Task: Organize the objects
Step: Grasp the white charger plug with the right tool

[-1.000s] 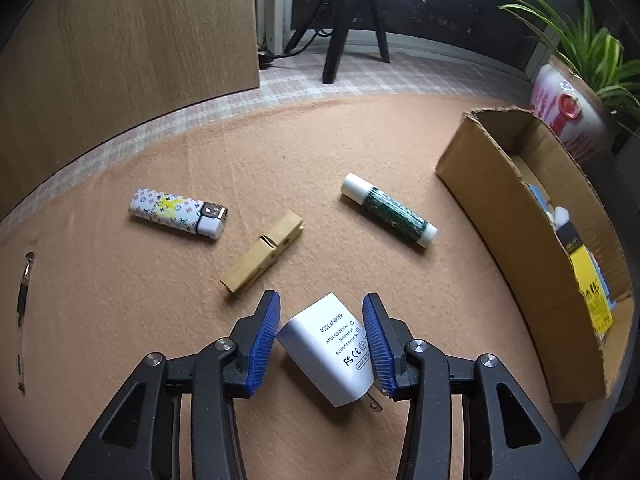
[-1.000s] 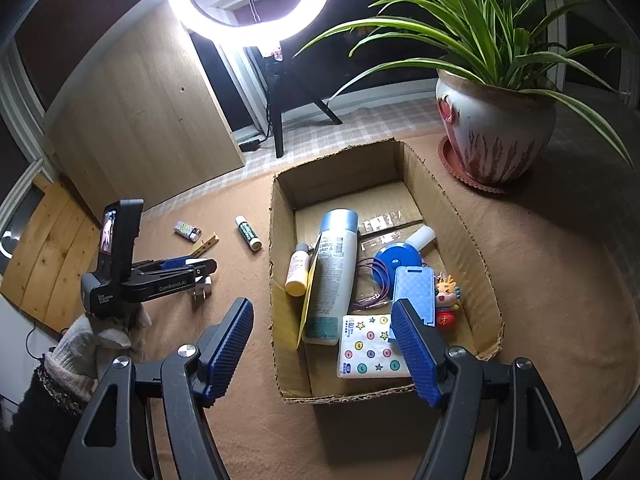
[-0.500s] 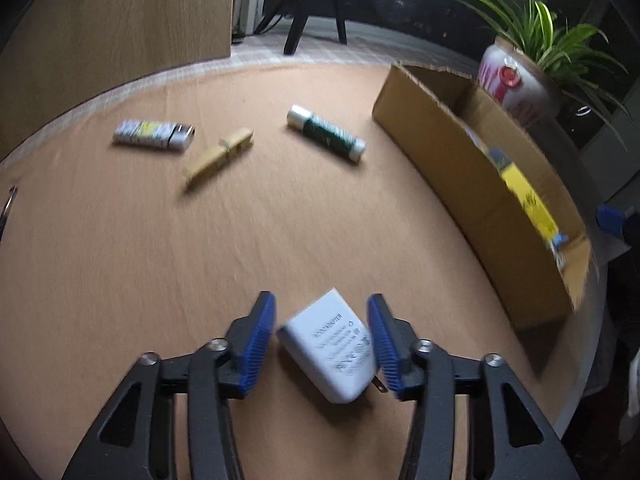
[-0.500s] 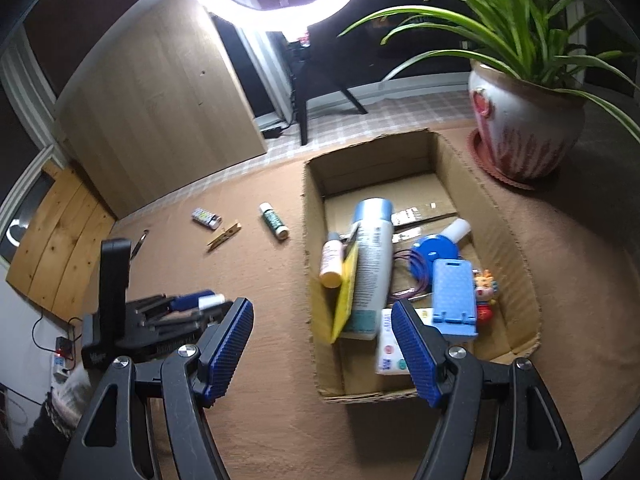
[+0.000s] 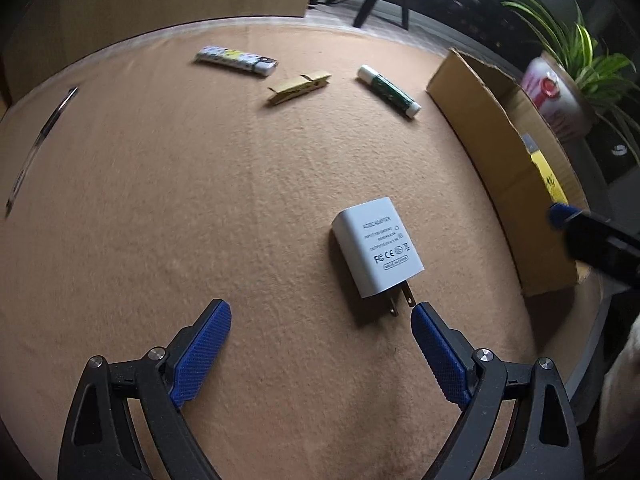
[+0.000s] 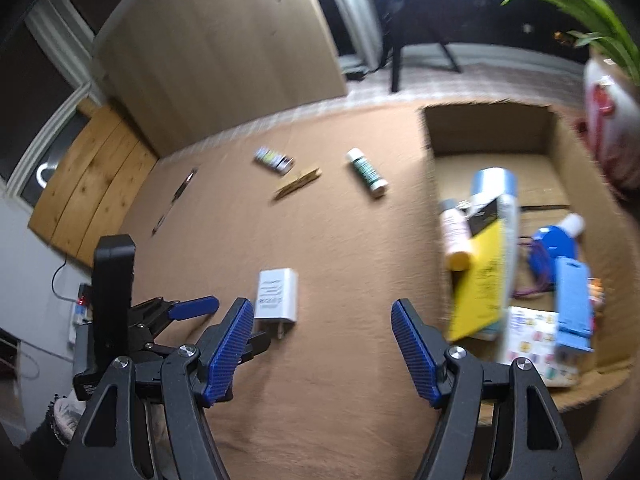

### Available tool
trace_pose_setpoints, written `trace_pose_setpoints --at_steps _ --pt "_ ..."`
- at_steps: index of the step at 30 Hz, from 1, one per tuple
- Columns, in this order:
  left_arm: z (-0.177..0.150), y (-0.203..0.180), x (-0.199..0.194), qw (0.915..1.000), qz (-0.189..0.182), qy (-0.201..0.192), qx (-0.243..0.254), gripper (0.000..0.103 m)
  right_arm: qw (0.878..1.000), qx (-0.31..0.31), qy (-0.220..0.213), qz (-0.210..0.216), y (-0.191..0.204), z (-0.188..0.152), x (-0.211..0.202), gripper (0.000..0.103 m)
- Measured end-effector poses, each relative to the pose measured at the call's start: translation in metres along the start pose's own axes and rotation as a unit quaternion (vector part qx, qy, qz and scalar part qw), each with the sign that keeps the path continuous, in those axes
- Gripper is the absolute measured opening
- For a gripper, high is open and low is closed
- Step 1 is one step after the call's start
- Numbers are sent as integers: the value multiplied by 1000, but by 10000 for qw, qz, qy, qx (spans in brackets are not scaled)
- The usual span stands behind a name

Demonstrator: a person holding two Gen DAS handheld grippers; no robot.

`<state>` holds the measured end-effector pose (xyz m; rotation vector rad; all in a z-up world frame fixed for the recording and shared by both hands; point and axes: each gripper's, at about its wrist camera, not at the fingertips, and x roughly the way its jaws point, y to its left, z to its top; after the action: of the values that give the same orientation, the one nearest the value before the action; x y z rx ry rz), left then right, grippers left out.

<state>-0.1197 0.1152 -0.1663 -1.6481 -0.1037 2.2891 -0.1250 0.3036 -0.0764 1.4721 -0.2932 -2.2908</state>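
A white power adapter (image 5: 376,252) lies flat on the brown felt table, prongs toward me; it also shows in the right wrist view (image 6: 277,294). My left gripper (image 5: 320,332) is open and empty just behind the adapter, its right fingertip near the prongs. My right gripper (image 6: 322,324) is open and empty, hovering over the table to the right of the adapter. A cardboard box (image 6: 430,184) with several items inside stands at the right; it also shows in the left wrist view (image 5: 500,152). A patterned lighter (image 5: 236,60), a wooden clothespin (image 5: 299,87) and a green tube (image 5: 388,90) lie farther back.
A pen (image 5: 40,140) lies near the table's left edge. A potted plant (image 5: 560,96) stands behind the box. A tripod (image 6: 416,32) and a wooden board (image 6: 224,52) stand beyond the table. The table's front right edge (image 5: 588,340) is near the box corner.
My left gripper has let go of the adapter, opened wide and drawn back; the adapter now lies on the table. My right gripper has swung left from over the box toward the adapter.
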Motion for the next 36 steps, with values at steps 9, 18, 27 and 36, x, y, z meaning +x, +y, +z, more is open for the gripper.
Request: trace_pose_setpoints --at_steps 9,18,27,36 --pt "1 -1 -4 9999 -130 17 56 51 9976 294 545 304 4 14 40 46" --pt "12 -6 3 9987 -501 93 -85 47 9937 345 1038 259 10 18 77 36" --pt "21 -9 12 9957 -900 154 -179 47 9905 379 1264 394 6 20 93 28" --pt "26 -19 10 9961 -883 83 -2 46 9900 493 1195 570 4 19 89 23"
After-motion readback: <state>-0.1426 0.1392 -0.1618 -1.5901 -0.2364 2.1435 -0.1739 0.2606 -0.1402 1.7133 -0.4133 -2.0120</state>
